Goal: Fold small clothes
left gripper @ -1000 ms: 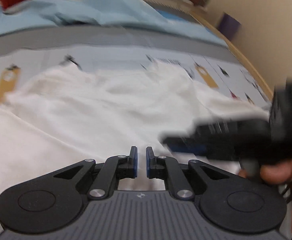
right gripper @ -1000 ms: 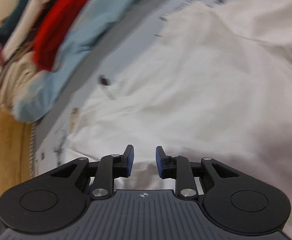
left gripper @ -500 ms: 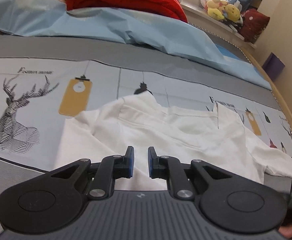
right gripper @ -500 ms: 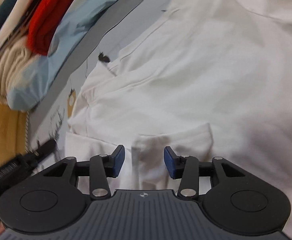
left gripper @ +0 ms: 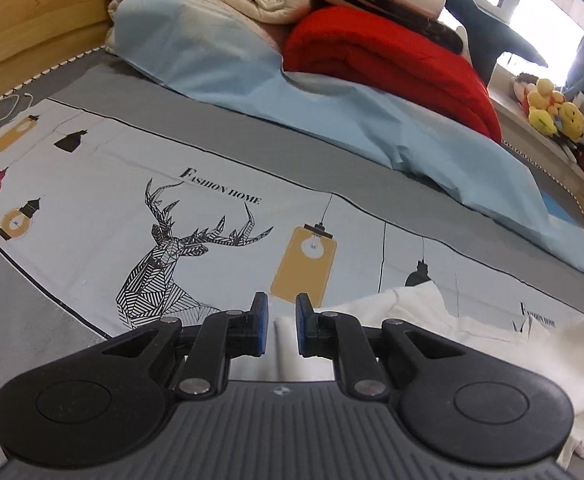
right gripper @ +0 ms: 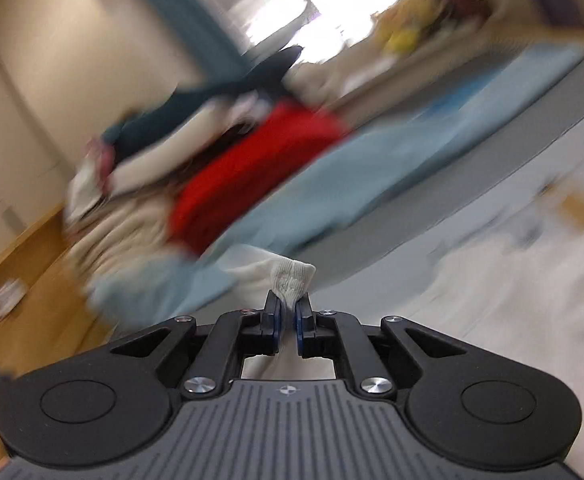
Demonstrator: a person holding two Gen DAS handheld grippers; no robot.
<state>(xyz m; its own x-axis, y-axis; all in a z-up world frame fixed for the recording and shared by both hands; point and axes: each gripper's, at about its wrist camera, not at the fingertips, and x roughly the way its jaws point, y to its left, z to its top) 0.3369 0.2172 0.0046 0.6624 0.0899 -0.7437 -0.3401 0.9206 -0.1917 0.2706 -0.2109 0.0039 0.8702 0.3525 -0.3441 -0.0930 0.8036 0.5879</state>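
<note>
Pinching white shirt (right gripper: 292, 278) edge, right gripper (right gripper: 287, 318) lifts; left gripper (left gripper: 277, 330), parted and empty, rides just over fabric trailing rightward.

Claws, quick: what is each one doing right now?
Left claw: open, holding nothing, low over the white garment.
Right claw: closed on a pinch of white garment.

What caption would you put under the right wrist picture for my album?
Right gripper pinches a corner of the white shirt, lifting it past the blurry red blanket.
</note>
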